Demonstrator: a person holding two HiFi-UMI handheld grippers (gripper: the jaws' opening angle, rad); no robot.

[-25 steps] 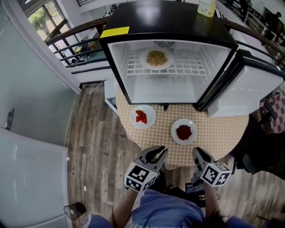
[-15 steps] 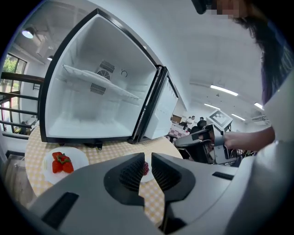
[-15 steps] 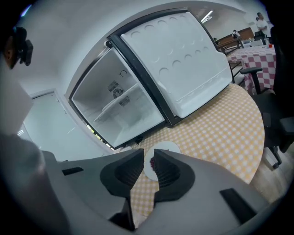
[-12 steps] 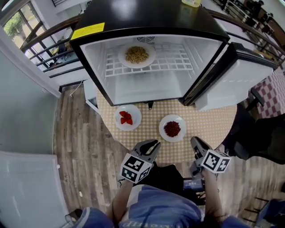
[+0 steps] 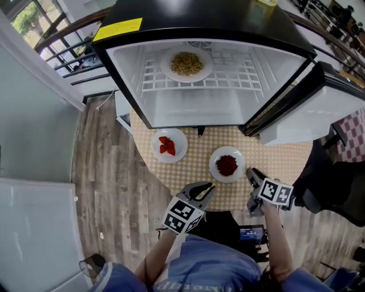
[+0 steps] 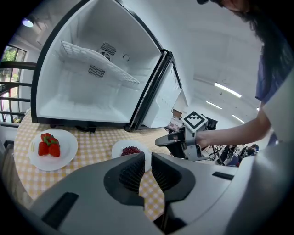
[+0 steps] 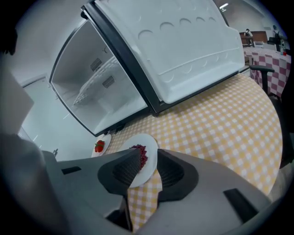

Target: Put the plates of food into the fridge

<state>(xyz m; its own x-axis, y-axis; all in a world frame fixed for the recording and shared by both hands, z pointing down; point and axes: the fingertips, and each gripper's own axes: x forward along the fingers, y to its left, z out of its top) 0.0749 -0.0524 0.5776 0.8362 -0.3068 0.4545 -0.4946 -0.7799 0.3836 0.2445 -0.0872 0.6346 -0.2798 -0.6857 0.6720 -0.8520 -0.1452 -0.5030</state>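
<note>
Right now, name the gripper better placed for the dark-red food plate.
Right. The right gripper is at the dark-red food plate, jaws just opened toward its rim, nothing gripped. The left gripper is farther off.

The open fridge (image 5: 199, 14) holds one plate of food (image 5: 166, 66) on its shelf (image 5: 242, 74), while the strawberry plate (image 5: 180, 149) and berry plate (image 5: 216, 160) sit on the checked worktop (image 5: 276, 166), the right hand-held gripper (image 5: 251, 172), jaws just opened wider and empty, just beside the latter.
</note>
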